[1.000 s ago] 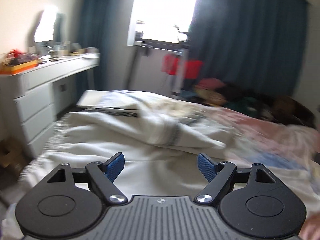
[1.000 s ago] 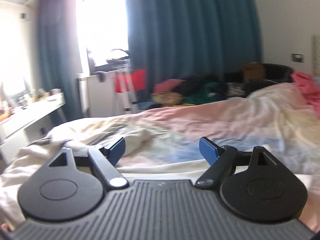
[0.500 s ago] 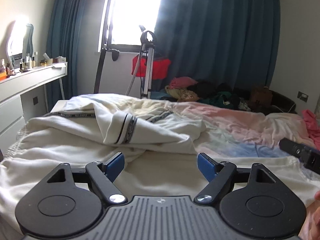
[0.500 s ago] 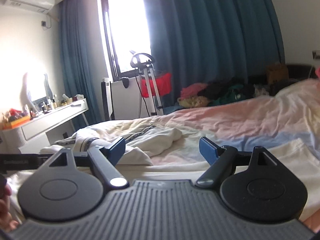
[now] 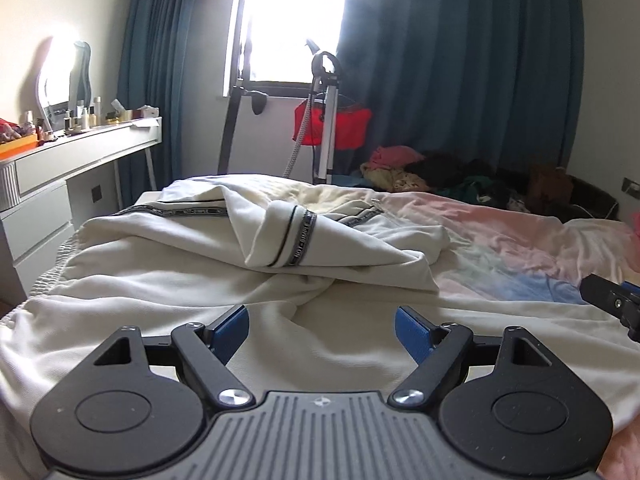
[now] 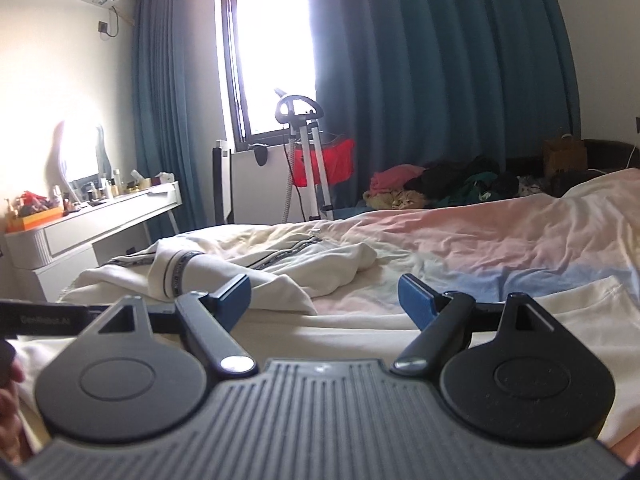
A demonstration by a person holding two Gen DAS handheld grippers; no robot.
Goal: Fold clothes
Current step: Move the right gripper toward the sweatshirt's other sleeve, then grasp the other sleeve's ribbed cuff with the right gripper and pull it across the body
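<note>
Approach stage: left gripper [image 5: 322,330] and right gripper [image 6: 325,300] hover with jaws spread wide, empty, above the crumpled cream garment with black lettered trim [image 5: 280,248] on the pastel-sheeted bed [image 6: 500,240]. Best practice: grasp opposite hem corners, flatten before folding.

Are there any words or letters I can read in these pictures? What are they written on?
"DexRobot.AI", a blurry guess: black bar at the left edge of the right wrist view.
Letters on the dark stripe of the cream garment: too small to read.
Bottles on the white dresser: labels too small.
</note>
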